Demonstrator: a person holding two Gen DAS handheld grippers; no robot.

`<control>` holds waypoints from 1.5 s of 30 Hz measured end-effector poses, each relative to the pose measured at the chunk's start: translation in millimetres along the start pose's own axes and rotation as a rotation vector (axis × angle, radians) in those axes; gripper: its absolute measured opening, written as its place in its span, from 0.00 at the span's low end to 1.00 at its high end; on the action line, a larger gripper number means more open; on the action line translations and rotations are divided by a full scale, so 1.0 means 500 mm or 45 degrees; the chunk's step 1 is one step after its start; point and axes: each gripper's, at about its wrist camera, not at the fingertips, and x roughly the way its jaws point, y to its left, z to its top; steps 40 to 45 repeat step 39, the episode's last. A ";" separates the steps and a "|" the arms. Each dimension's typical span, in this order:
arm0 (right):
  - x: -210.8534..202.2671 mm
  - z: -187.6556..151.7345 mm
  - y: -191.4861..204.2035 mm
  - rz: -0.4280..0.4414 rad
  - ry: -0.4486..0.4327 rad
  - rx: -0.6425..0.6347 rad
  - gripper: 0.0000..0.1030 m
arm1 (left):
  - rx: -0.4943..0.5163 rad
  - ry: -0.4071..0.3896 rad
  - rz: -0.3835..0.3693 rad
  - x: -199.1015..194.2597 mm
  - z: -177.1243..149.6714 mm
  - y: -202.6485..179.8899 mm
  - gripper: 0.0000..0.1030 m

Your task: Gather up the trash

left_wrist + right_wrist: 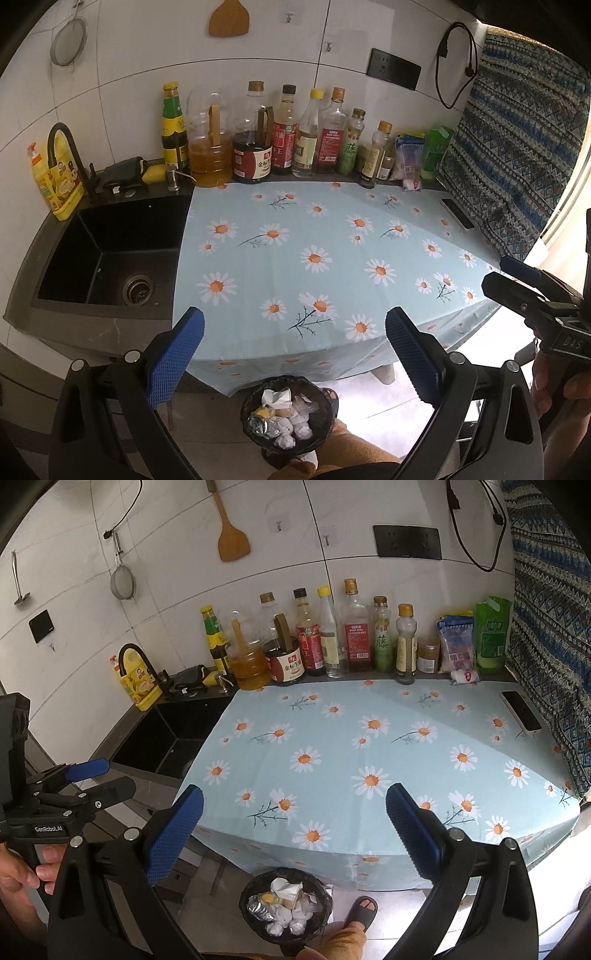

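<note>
A black bin lined with a dark bag stands on the floor below the counter's front edge. It holds crumpled white paper, foil and a yellow scrap. My left gripper hangs above it, open, with nothing between its blue pads. My right gripper is open just as wide and also holds nothing. Each one shows in the other's view: the right gripper at the right edge, the left gripper at the left edge. A small white-and-red wad lies at the back right of the counter.
A light blue daisy cloth covers the counter. Sauce and oil bottles line the back wall. A black sink lies left, a phone right. A sandalled foot stands beside the bin.
</note>
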 end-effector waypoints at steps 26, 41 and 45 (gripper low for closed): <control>0.027 0.001 0.011 0.006 0.029 -0.007 0.95 | 0.003 0.001 0.004 0.007 -0.001 0.013 0.93; 0.029 -0.005 -0.003 0.010 0.039 -0.003 0.95 | 0.029 0.020 0.003 0.015 -0.006 0.004 0.93; 0.029 -0.005 -0.003 0.010 0.039 -0.003 0.95 | 0.029 0.020 0.003 0.015 -0.006 0.004 0.93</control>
